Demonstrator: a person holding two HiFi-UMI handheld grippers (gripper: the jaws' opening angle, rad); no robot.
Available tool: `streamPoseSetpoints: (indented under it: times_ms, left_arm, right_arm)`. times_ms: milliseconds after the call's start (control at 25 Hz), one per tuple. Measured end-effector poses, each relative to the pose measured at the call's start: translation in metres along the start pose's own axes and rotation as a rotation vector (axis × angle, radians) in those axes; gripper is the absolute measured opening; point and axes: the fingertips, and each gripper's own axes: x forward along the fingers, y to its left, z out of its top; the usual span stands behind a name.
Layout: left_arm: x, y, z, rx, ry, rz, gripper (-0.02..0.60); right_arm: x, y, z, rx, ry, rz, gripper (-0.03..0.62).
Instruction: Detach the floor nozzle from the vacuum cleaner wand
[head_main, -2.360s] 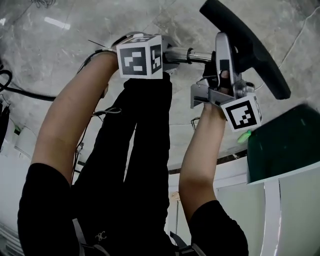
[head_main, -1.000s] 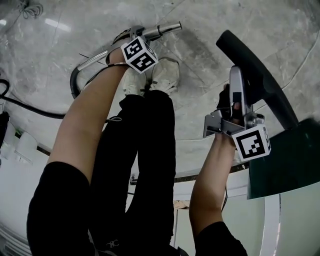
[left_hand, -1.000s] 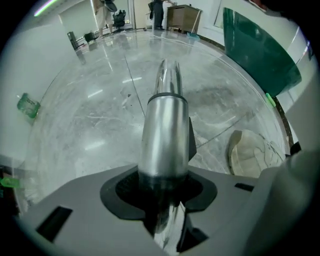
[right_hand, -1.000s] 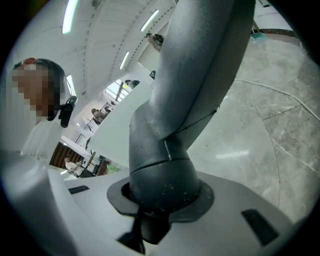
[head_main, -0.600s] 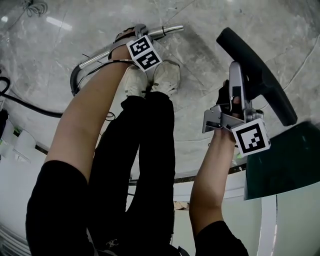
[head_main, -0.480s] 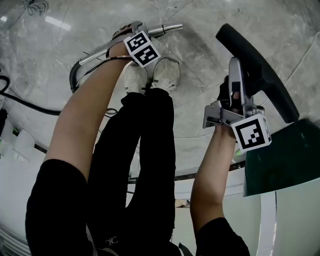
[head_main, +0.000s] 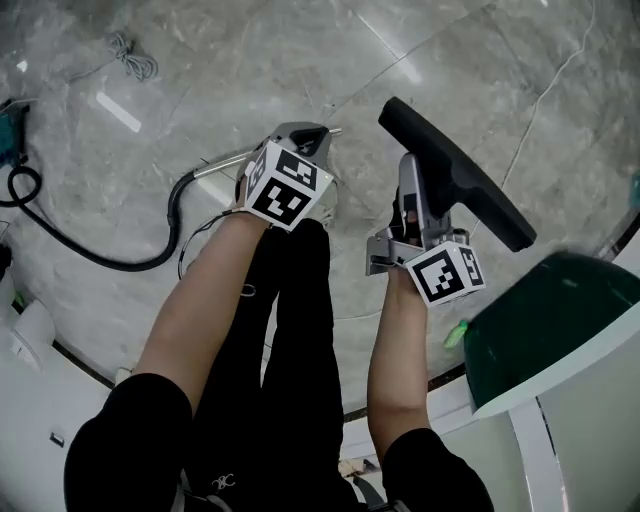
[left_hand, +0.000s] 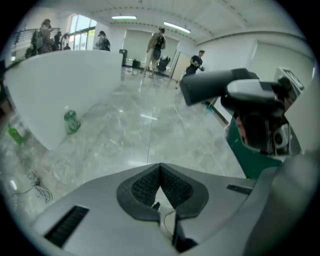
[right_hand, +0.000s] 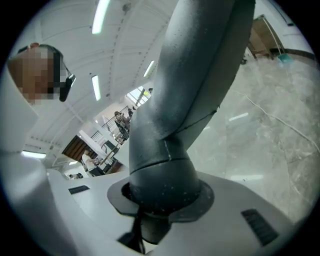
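Clearly the floor nozzle (head_main: 455, 175) is off the wand (head_main: 218, 166): its neck is clamped in the right gripper (head_main: 408, 200), likely to carry it clear, while the wand lies on the floor (head_main: 250, 60) below. Left gripper (head_main: 300, 135) is clenched on nothing, so the detaching looks done.
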Motion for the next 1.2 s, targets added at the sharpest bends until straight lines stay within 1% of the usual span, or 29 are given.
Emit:
streamPoseSetpoints:
  times_ms: [80,160,240,320,400,480,520,600,680,800,920,1000,1120,1200]
  left_arm:
    - [-0.057,-0.014,0.054,-0.007,-0.088,0.032,0.005]
    - [-0.113,-0.023,0.11,0.009,-0.19,0.078,0.005]
    - [-0.17,-0.033,0.164,0.02,-0.285,0.122,0.005]
    - [-0.231,-0.044,0.202,0.001,-0.334,0.161,0.005]
    - [-0.295,-0.061,0.222,-0.038,-0.355,0.186,0.005]
    - [-0.356,-0.088,0.237,-0.056,-0.387,0.192,0.005]
    - [-0.385,-0.104,0.246,-0.051,-0.415,0.192,0.005]
    - [-0.436,-0.131,0.271,-0.015,-0.49,0.203,0.005]
    - [-0.478,-0.15,0.292,0.027,-0.551,0.235,0.005]
    - [-0.522,-0.172,0.304,0.069,-0.587,0.28,0.005]
    - [-0.556,-0.19,0.316,0.095,-0.615,0.296,0.005]
    - [-0.582,-0.202,0.329,0.113,-0.647,0.303,0.005]
    - [-0.626,-0.212,0.361,0.149,-0.717,0.341,0.005]
    - [-0.648,-0.213,0.379,0.151,-0.76,0.348,0.005]
  right_arm:
    - [-0.02,0.042,0.027,-0.054,-0.031,0.004,0.118]
    - [-0.039,0.081,0.064,-0.098,-0.096,0.016,0.118]
    - [-0.06,0.121,0.109,-0.108,-0.184,0.035,0.118]
    - [-0.088,0.162,0.146,-0.095,-0.259,0.049,0.118]
    - [-0.124,0.204,0.17,-0.074,-0.299,0.062,0.118]
    - [-0.168,0.242,0.188,-0.067,-0.319,0.074,0.118]
    - [-0.188,0.26,0.199,-0.073,-0.331,0.083,0.118]
    - [-0.219,0.292,0.224,-0.091,-0.37,0.114,0.118]
    - [-0.239,0.321,0.249,-0.108,-0.412,0.149,0.118]
    - [-0.264,0.363,0.281,-0.136,-0.456,0.196,0.118]
    - [-0.29,0.407,0.312,-0.16,-0.492,0.254,0.118]
    - [-0.308,0.436,0.332,-0.193,-0.511,0.289,0.118]
    - [-0.326,0.474,0.358,-0.284,-0.534,0.302,0.118]
    - [-0.33,0.489,0.369,-0.319,-0.541,0.295,0.118]
